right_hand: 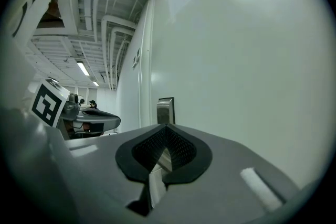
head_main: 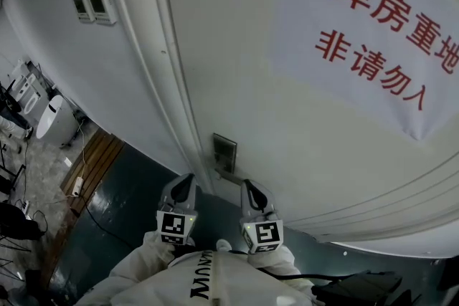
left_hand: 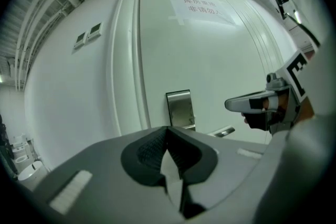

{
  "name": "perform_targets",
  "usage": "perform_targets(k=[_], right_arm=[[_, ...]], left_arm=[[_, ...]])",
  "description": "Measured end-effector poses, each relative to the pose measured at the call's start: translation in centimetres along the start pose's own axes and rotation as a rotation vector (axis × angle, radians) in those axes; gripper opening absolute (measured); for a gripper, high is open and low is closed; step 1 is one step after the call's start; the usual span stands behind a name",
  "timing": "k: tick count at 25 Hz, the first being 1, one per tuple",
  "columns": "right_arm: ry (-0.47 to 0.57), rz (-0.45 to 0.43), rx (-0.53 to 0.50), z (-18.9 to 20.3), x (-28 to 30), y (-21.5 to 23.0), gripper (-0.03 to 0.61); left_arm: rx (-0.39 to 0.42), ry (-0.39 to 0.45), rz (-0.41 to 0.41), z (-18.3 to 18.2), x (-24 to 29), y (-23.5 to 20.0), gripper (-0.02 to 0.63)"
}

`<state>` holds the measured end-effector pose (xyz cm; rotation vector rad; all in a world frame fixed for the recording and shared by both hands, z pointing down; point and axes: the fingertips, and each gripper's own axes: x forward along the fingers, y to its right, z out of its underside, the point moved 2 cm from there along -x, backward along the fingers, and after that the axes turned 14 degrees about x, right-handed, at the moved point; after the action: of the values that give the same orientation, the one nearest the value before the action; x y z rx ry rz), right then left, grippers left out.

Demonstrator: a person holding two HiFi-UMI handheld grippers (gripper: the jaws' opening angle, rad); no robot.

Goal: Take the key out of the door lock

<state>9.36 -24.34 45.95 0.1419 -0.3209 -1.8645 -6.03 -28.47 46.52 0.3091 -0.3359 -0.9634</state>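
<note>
Two claws are hovering shut & empty, left claw (left_hand: 168,132) and right claw (right_hand: 166,129), w/ the lock plate (head_main: 224,153) sitting at 12 o'clock on the door (head_main: 301,154), key not showing, so prob. worth opening one, squaring up, pulling straight.

1. A white paper sign (head_main: 373,32) with two rows of red Chinese characters, hanging slightly askew.
2. Two small white control panels (head_main: 95,8), side by side on a pale wall (head_main: 50,32).
3. A rounded white appliance (head_main: 56,118) on the floor, its kind unclear, beside a strip of wooden flooring (head_main: 97,161).
4. Ceiling strip lights (right_hand: 82,68) – set among pale overhead pipes (right_hand: 113,29).
</note>
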Motion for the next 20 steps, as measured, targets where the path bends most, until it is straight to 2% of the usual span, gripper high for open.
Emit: perform_targets(k=[6,14,17,20], right_arm=[[0.020,0.140,-0.006,-0.2,1.3,1.4,-0.003],[0.058,0.371,0.013,0.2,2.9,0.4,-0.003],[0.062,0.465,0.023,0.8,2.4,-0.1,-0.003],[0.059,0.517,0.034,1.2,2.3,-0.5,-0.003]], left_arm=[[0.003,0.056,0.118,0.4,3.4,-0.6,0.000],[0.023,0.127,0.326,1.6,6.4,-2.5,0.000],[0.010,0.142,0.413,2.2,6.8,-2.1,0.000],[-0.012,0.139,0.464,3.1,7.0,-1.7,0.000]])
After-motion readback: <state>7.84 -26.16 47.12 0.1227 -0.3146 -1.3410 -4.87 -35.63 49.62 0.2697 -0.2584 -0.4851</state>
